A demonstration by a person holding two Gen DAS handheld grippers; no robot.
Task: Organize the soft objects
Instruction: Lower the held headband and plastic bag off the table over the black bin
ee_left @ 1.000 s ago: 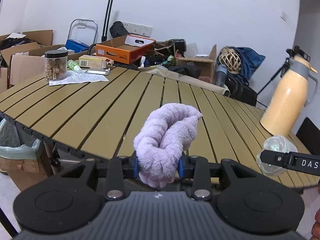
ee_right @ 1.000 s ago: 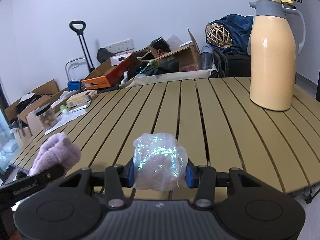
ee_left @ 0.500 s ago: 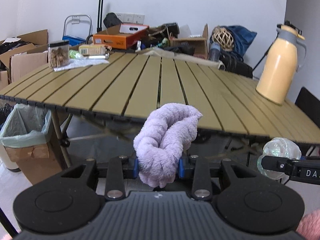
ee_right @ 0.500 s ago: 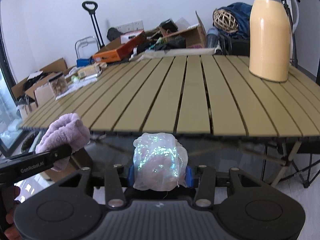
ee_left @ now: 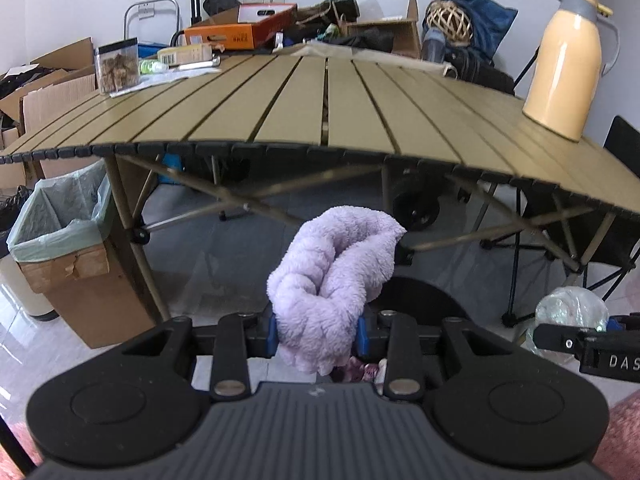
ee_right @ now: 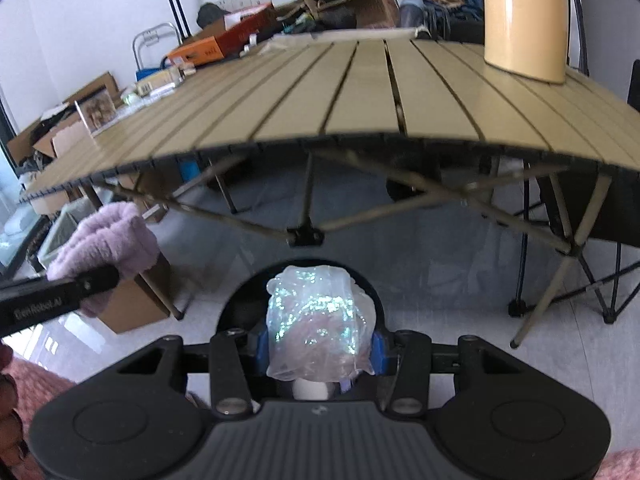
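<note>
Where claws clamp: fuzzy lilac cloth [ee_left: 334, 276], crinkly iridescent bag [ee_right: 320, 326]

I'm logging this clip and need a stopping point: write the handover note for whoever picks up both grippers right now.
Left gripper: shut on the lilac fleece bundle.
Right gripper: shut on the iridescent plastic-wrapped bundle.
Position: both are held in front of and below the near edge of the slatted table, above a dark round opening.
Done: both soft items are picked up.
Left: set them down; nothing is released yet. The destination is probably that opening, but its inside is hidden.
</note>
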